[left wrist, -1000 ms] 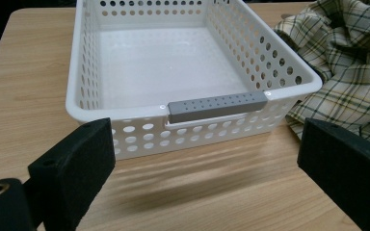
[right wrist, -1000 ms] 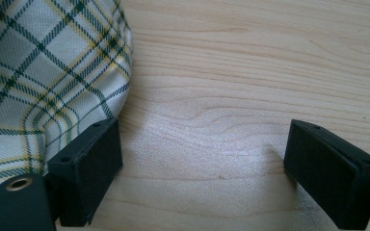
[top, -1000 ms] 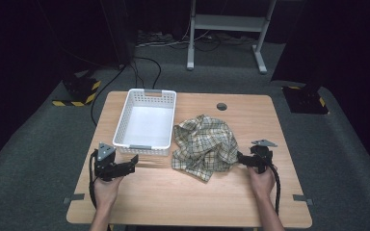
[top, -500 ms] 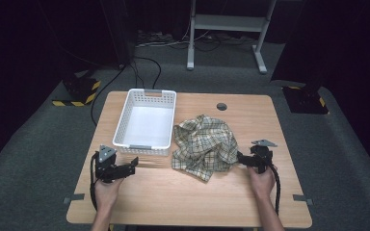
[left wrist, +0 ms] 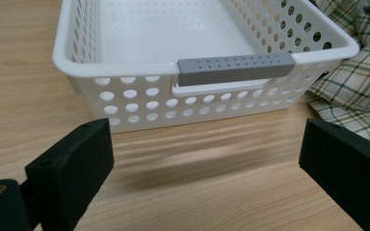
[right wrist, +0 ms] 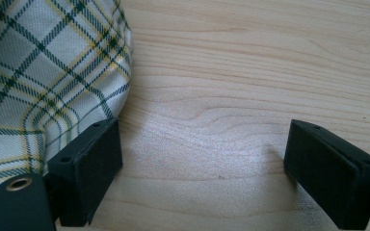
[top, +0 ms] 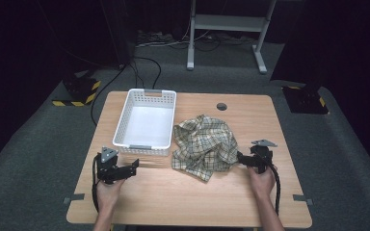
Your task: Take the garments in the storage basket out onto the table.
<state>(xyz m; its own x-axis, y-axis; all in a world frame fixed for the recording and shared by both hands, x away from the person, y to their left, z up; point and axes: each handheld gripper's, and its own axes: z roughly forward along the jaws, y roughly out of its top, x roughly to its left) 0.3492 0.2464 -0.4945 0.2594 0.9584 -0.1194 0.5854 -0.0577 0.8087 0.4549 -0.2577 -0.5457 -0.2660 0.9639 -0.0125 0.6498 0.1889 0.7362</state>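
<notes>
In the high view a wooden bench (top: 188,192) sits in the middle of the frame, with the person's two forearms coming in from the bottom edge. The left tongs (top: 134,167) are at the lower left of the bench, pointing toward the near short end of a white perforated basket (top: 125,120) that stands left of centre; the tongs are near it but not touching. In the left gripper view the jaws stand wide apart with nothing between them, bare wood below, and the basket (left wrist: 77,53) across the upper part of the frame with its grey handle strip (left wrist: 235,68) facing the camera. The basket looks empty inside. A crumpled plaid cloth (top: 204,144), cream with green and yellow lines, lies at the centre of the bench just right of the basket, its left edge touching or nearly touching the basket's wall. The right tongs (top: 241,158) are at the cloth's lower right edge. In the right gripper view the jaws are also wide apart and hold nothing; the cloth (right wrist: 38,72) fills the upper left of the frame and its hem lies right against the left-hand jaw, while the right-hand jaw is over bare wood. A small dark round hole (top: 221,106) shows near the bench's far edge.
</notes>
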